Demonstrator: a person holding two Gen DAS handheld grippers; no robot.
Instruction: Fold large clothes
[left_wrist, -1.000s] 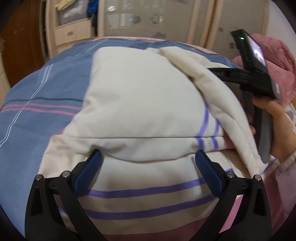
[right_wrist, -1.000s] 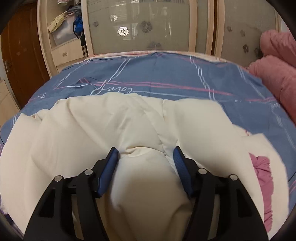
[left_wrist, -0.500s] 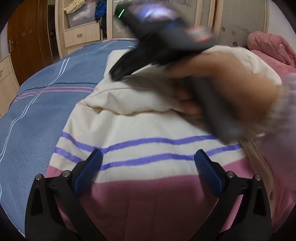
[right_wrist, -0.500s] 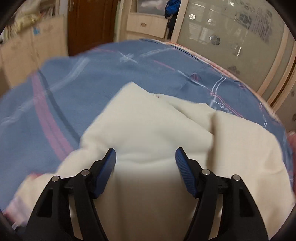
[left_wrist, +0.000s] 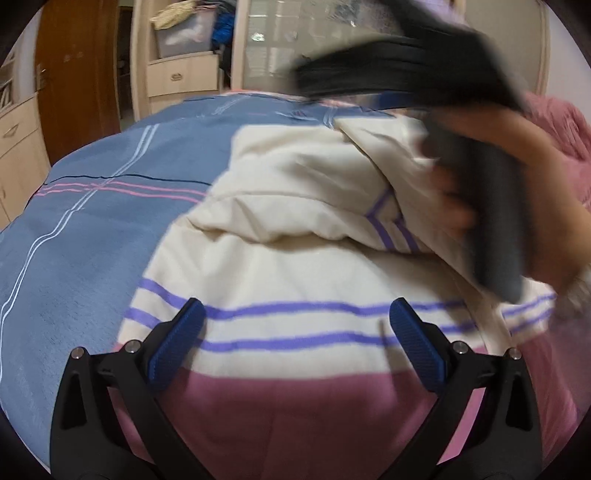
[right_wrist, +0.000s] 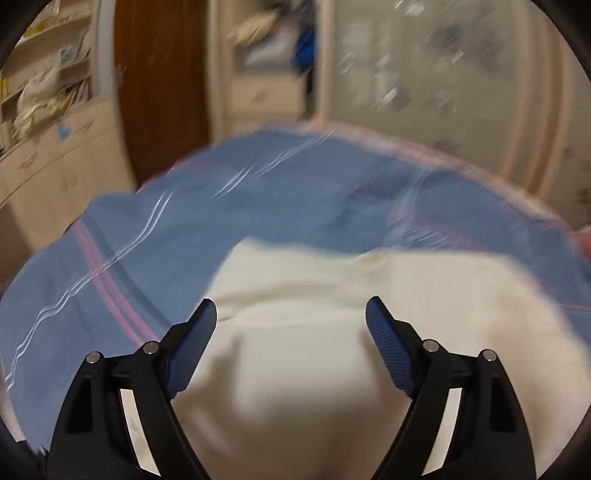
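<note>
A large cream garment (left_wrist: 295, 266) with purple stripes and a pink lower band lies partly folded on the blue bed. My left gripper (left_wrist: 295, 325) is open and empty above its striped part. The right gripper's body shows in the left wrist view, blurred, held in a hand above the garment's right side (left_wrist: 480, 177). In the right wrist view my right gripper (right_wrist: 291, 317) is open and empty over the cream fabric (right_wrist: 332, 369). That view is blurred by motion.
The blue bedcover (left_wrist: 92, 240) with pink and white lines spreads to the left. A pink quilt (left_wrist: 565, 133) lies at the right. A wooden door (left_wrist: 74, 66), drawers (left_wrist: 177, 77) and a glass wardrobe stand behind the bed.
The right gripper has opened wider, let go of the cream fabric, lifted and swung. The left gripper stays open over the striped part.
</note>
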